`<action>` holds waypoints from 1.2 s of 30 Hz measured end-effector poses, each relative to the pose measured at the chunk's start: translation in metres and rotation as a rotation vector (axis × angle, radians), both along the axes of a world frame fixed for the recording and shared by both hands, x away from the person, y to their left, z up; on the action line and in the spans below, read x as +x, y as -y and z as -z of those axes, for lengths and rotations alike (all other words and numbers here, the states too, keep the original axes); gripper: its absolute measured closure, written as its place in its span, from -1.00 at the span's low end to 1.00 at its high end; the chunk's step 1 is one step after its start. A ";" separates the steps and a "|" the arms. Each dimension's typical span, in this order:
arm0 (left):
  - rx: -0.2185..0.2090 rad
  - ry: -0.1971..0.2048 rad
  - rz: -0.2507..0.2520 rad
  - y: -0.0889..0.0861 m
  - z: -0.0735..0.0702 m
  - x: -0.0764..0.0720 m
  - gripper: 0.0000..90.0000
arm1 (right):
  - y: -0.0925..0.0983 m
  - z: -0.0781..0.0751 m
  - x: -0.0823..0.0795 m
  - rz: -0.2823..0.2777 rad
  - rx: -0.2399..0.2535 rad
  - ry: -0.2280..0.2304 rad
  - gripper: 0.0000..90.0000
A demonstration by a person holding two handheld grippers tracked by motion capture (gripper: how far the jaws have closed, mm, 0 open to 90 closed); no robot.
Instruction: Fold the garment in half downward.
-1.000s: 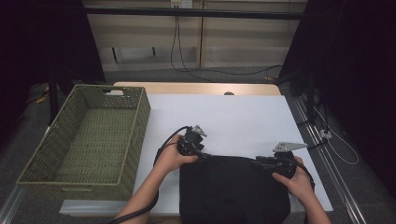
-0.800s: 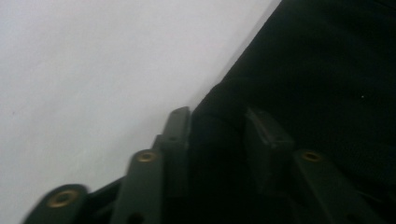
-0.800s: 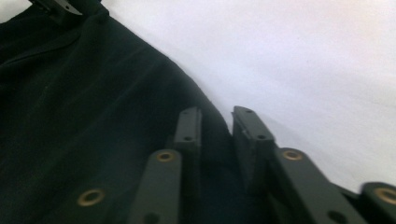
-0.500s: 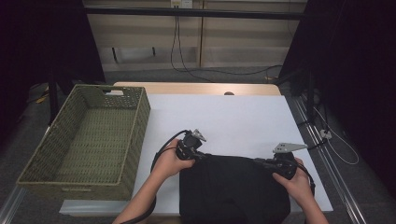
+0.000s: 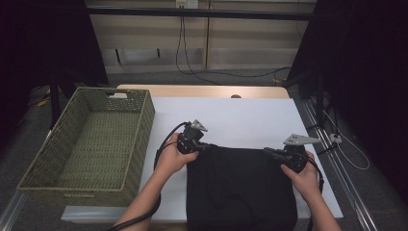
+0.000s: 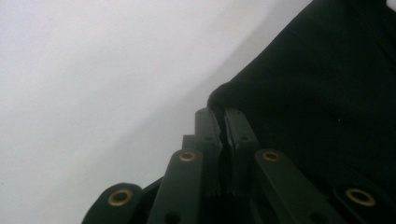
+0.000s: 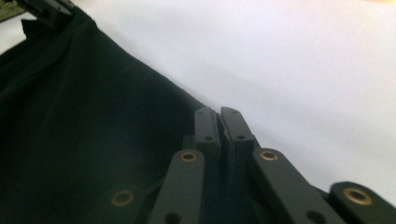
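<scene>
1. High view: a black soft cloth garment (image 5: 240,187) lies on the white table cover (image 5: 250,120), at the near edge, and part of it hangs toward the person. The woven green wicker basket (image 5: 86,149) stands to the left of it, well apart, with nothing inside.
2. The left gripper (image 5: 202,146) is at the far left corner of the garment, and the right gripper (image 5: 270,153) is at the far right corner.
3. In the left gripper view, the 2 jaws of the left gripper (image 6: 223,122) have just been closing and are now pressed together on a fold of the black fabric (image 6: 327,93), which sits between the pads.
4. In the right gripper view, the right gripper (image 7: 219,122) has also just been closing. Its jaws are together at the edge of the fabric (image 7: 93,116); a thin layer seems to be pinched between them.
5. I judge that the grasp of both far corners is done. The far edge looks a little raised from the table.
6. What is left, I think: to lift or fold the garment and perhaps to bring it to the basket. No fold is made yet.
</scene>
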State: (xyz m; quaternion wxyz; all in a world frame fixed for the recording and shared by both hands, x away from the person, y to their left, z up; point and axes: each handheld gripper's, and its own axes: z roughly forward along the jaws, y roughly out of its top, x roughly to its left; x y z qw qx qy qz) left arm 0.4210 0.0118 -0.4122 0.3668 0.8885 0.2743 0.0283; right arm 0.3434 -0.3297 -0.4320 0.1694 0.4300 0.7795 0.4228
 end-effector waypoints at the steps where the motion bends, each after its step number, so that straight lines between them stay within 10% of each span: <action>1: 0.005 0.001 0.001 0.000 0.000 0.002 0.90 | -0.001 -0.002 0.003 -0.004 0.000 -0.002 0.93; 20: 0.057 0.057 -0.066 0.003 -0.018 0.043 0.90 | -0.005 -0.015 0.053 0.067 -0.055 0.016 0.93; 36: 0.065 -0.016 -0.086 0.004 0.002 0.077 0.90 | -0.010 0.003 0.092 0.071 -0.068 -0.055 0.93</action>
